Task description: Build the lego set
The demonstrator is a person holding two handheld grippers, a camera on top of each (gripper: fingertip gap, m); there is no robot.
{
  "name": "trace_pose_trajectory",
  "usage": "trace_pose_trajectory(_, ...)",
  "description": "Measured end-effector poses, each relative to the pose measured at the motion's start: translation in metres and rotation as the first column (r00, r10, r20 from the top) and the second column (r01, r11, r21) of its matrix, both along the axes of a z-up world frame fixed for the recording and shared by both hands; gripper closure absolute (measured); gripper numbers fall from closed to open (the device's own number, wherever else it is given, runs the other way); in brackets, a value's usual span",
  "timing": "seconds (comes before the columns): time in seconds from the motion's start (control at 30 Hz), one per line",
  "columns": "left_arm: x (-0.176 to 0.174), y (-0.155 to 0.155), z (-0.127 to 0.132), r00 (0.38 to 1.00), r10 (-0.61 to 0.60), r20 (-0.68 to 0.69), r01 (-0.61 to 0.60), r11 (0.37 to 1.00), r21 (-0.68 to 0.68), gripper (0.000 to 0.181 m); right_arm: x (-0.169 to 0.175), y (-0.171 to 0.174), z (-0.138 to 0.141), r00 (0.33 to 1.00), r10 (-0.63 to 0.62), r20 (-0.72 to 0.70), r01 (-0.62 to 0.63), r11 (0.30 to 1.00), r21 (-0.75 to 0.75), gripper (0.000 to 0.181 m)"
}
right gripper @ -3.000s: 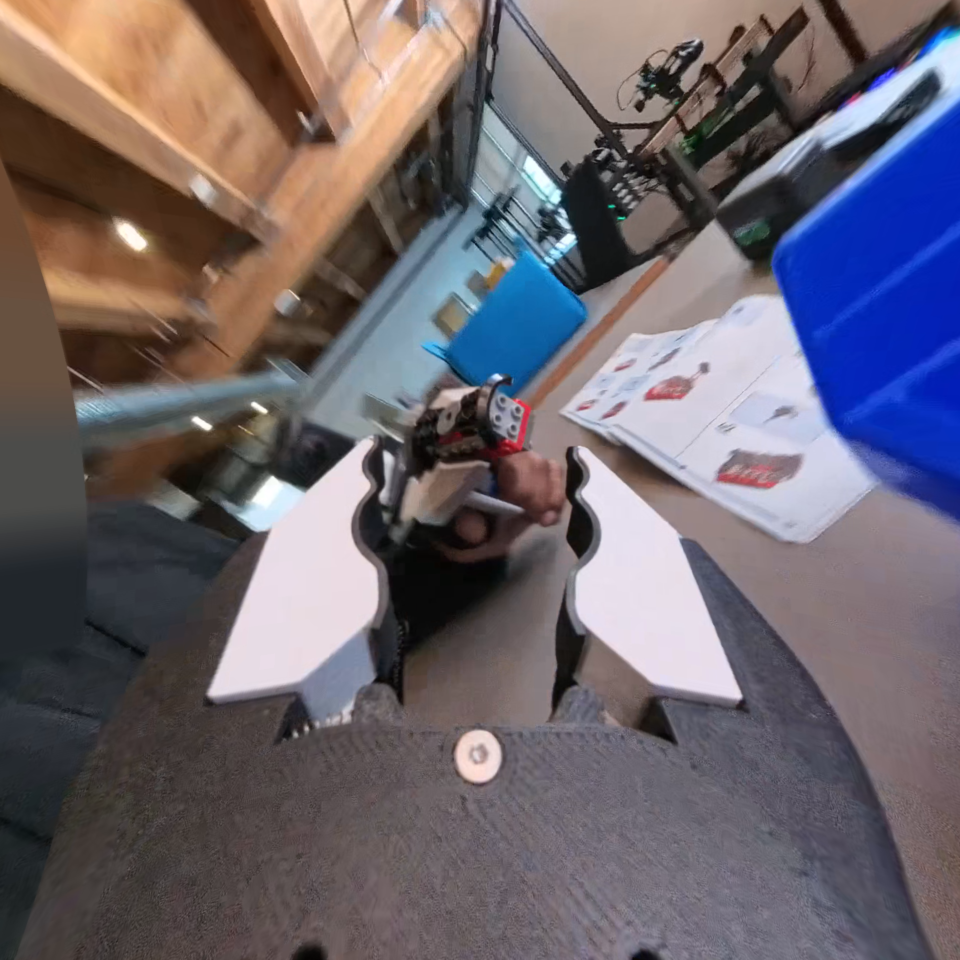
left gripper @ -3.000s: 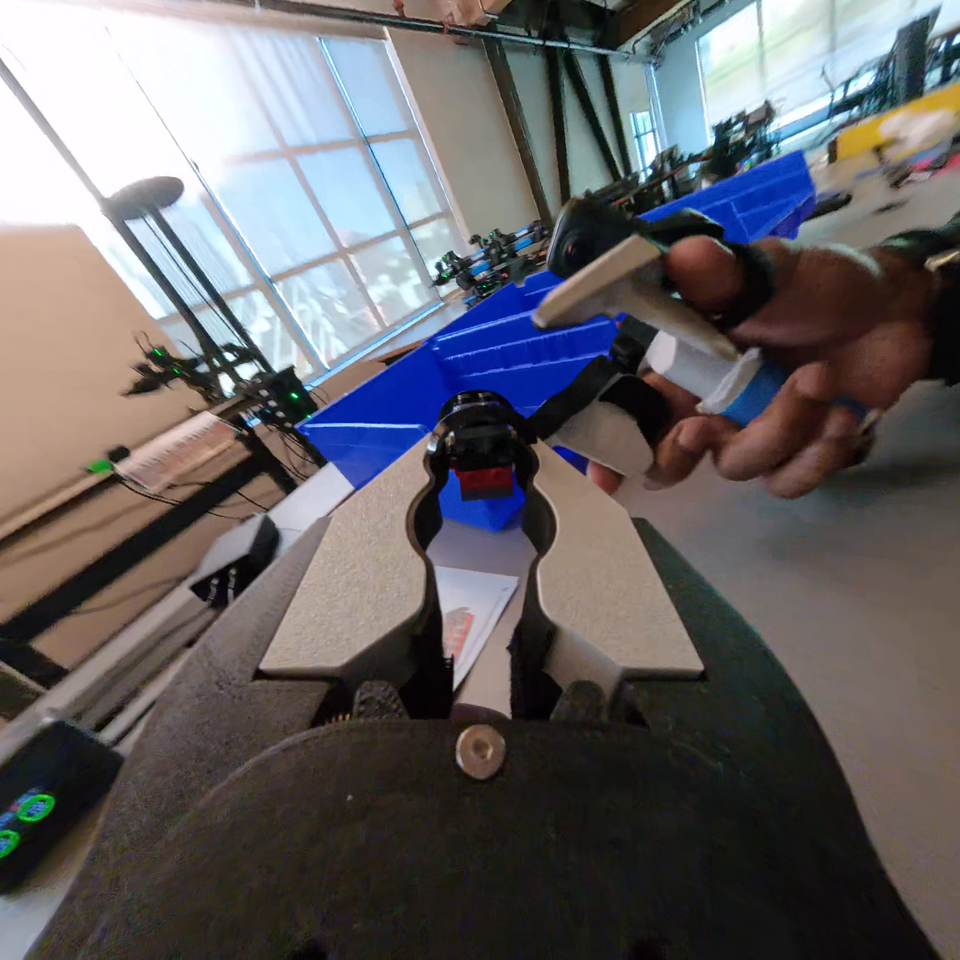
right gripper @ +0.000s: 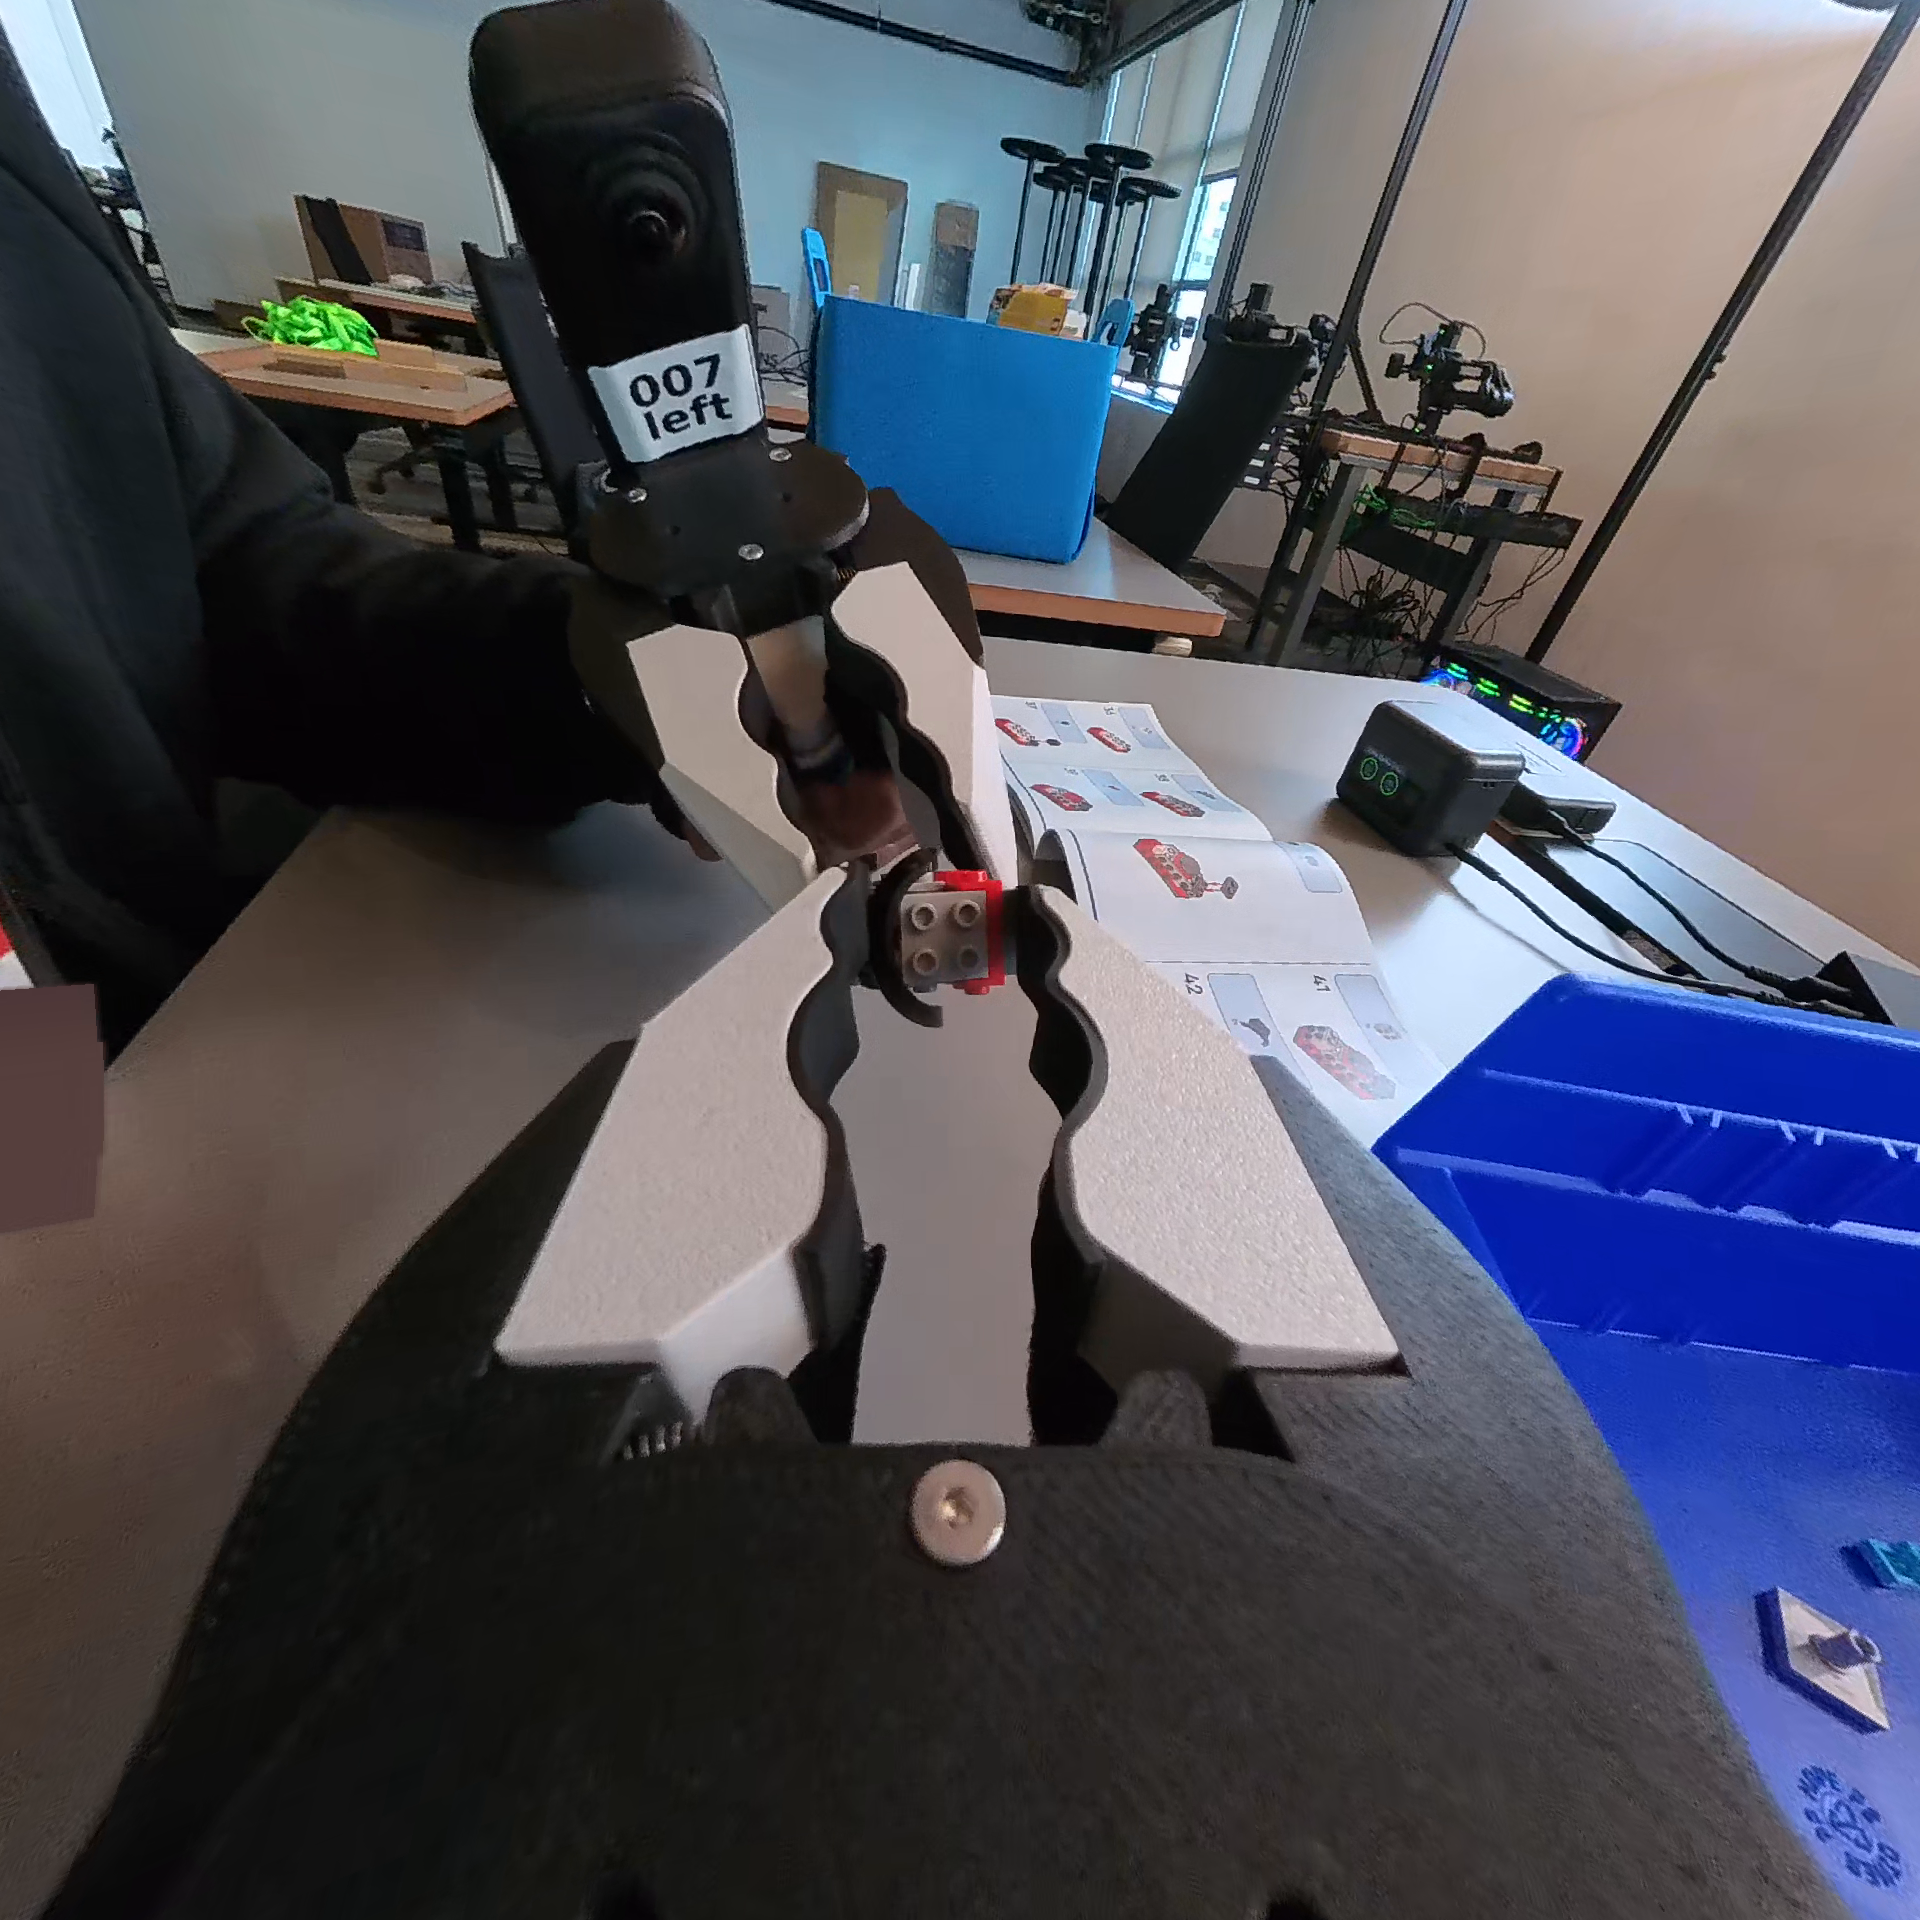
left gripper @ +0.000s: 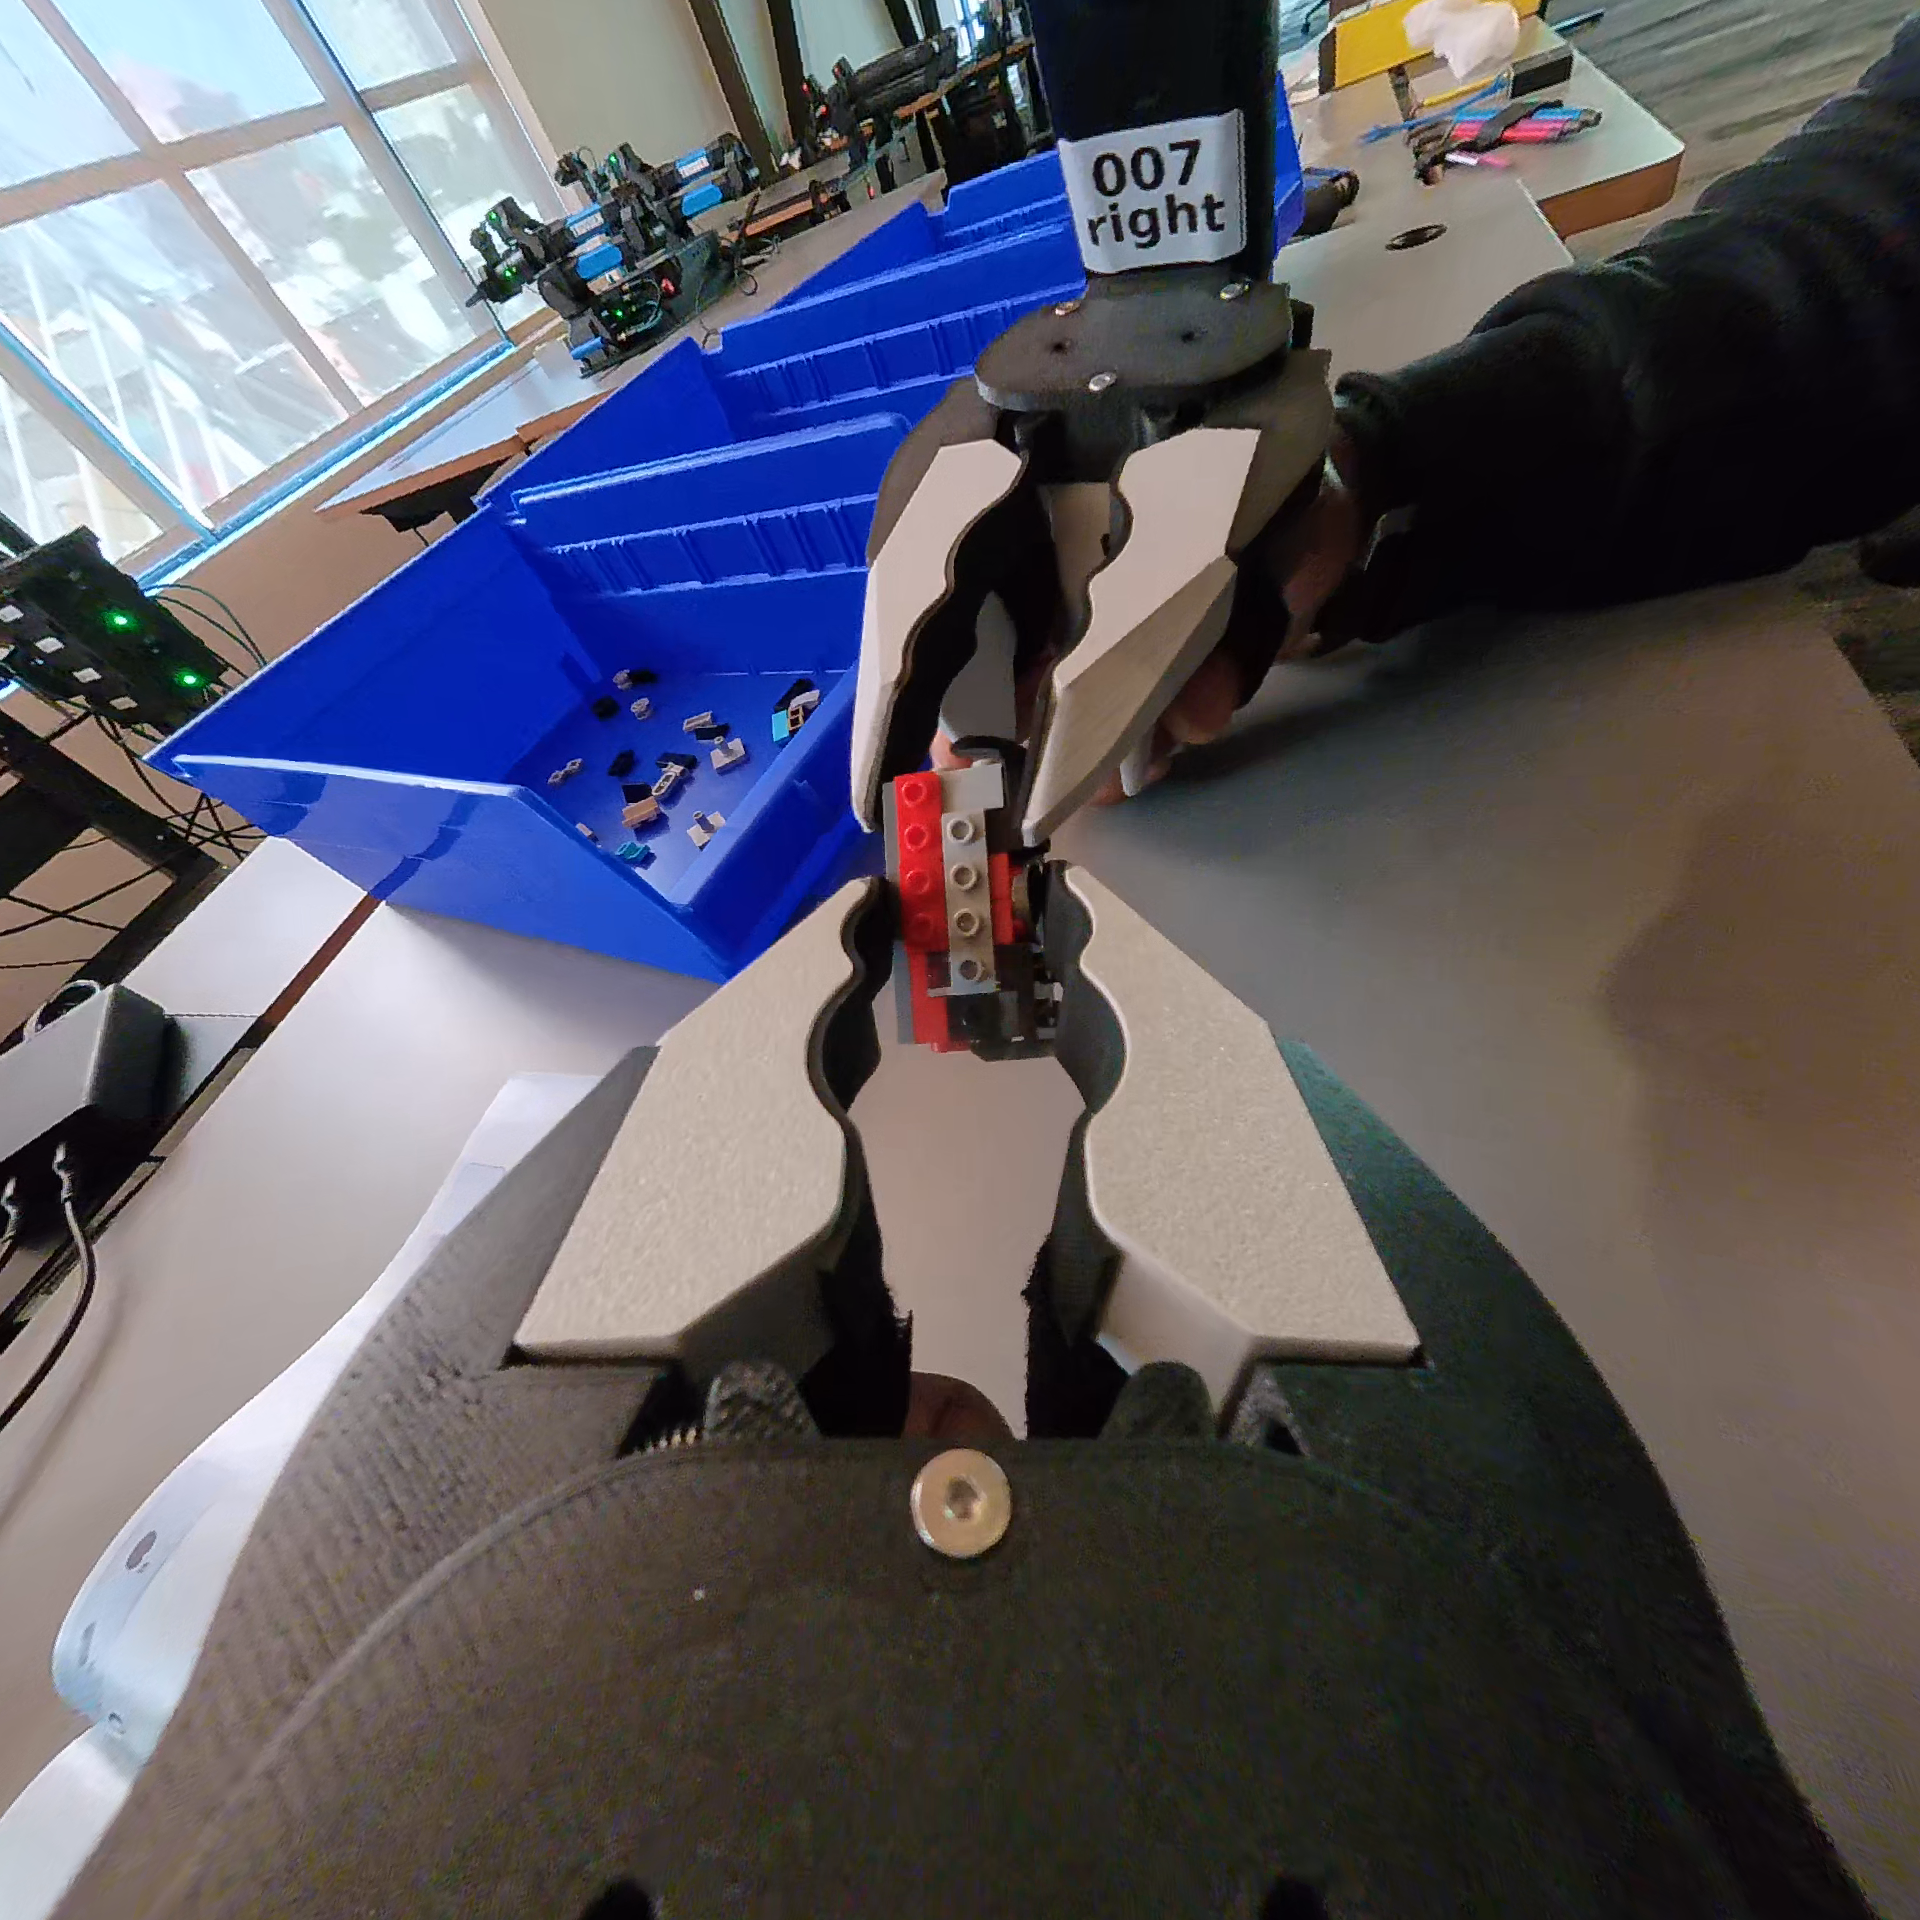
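Note:
A small red, grey and black lego model (left gripper: 961, 914) is held between both grippers above the grey table (left gripper: 1455, 1039). My left gripper (left gripper: 966, 899) is shut on its near end, studs facing left in the left wrist view. My right gripper (left gripper: 956, 816) comes down from above and clamps the model's far end. In the right wrist view, my right gripper (right gripper: 935, 914) is shut on the model's end (right gripper: 951, 940), which shows a grey four-stud face and a black curved piece. The left gripper (right gripper: 904, 873) meets it from behind.
A blue bin (left gripper: 468, 831) with several loose small pieces (left gripper: 665, 769) stands at the left, and at the right in the right wrist view (right gripper: 1662, 1195). An open instruction booklet (right gripper: 1195, 883) lies behind the grippers. A black device (right gripper: 1423, 774) with cables sits farther right. Less than 4 cm separates the two grippers' tips.
The right gripper was open and apart from the model; now it is shut on the model's far end. Both grippers have come together, lower over the table.

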State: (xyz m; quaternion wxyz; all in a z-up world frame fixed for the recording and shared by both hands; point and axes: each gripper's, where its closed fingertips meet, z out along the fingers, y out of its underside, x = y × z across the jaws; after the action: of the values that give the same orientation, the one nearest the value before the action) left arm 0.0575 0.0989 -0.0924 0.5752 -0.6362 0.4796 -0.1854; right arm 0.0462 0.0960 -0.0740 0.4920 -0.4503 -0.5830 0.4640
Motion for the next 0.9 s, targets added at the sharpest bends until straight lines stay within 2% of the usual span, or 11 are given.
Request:
trace_pose_trajectory(0.3,0.001,-0.001,0.002,1.0,-0.007,0.024,0.007,1.0,-0.02,0.153,0.0,0.0,0.002,1.0,-0.009,-0.004,0.009,1.0,-0.011,0.153)
trace_pose_trajectory(0.57,0.0,0.0,0.009,0.996,-0.011,0.091,0.014,0.999,-0.036,0.152,0.0,0.0,0.01,0.998,-0.011,-0.062,0.008,0.999,-0.054,0.152)
trace_pose_trajectory(0.67,0.001,-0.001,0.01,0.993,-0.018,0.114,0.023,0.999,-0.049,0.152,0.001,0.002,0.011,0.998,-0.015,-0.062,0.01,0.996,-0.084,0.145)
trace_pose_trajectory(0.73,0.002,0.0,0.01,0.993,-0.015,0.116,0.021,0.999,-0.049,0.152,0.002,0.001,0.011,0.998,-0.008,-0.063,0.003,0.998,-0.068,0.139)
trace_pose_trajectory(0.9,-0.001,0.0,0.012,0.992,-0.013,0.124,0.019,0.999,-0.049,0.152,0.002,-0.001,0.008,0.999,-0.008,-0.047,0.007,1.0,-0.019,0.141)
